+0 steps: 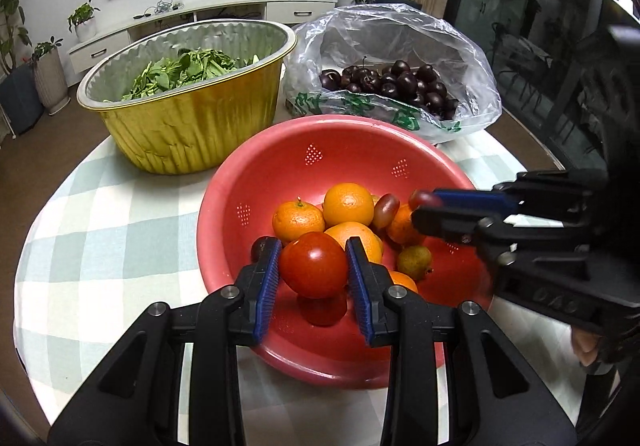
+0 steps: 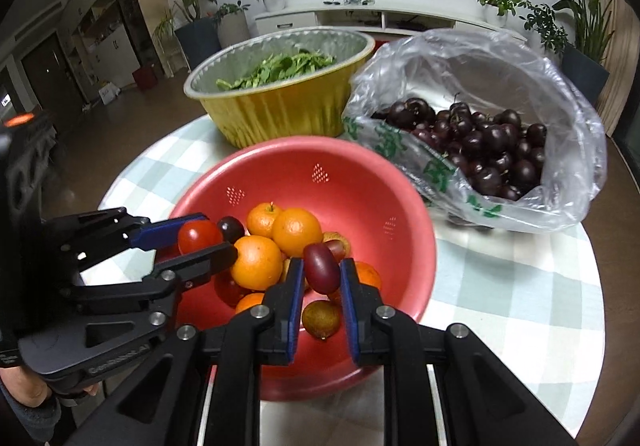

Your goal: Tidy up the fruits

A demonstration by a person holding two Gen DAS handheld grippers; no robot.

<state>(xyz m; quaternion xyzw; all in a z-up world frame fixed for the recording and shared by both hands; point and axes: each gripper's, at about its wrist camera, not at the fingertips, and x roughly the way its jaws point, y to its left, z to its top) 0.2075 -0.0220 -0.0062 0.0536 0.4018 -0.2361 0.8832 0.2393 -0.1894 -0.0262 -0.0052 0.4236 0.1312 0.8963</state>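
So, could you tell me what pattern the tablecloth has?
Pale green and white checks, clearest in the left wrist view.

green print on plastic bag [image 1: 394, 113] unreadable

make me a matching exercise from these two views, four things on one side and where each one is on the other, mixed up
Things:
1. red tomato
2. dark oblong grape
3. cherries
4. leafy greens

Places:
A. in the clear plastic bag
B. between the pads of the left tool, above the red colander
C. in the gold foil bowl
D. between the pads of the right tool, above the red colander

Pairs: 1-B, 2-D, 3-A, 4-C
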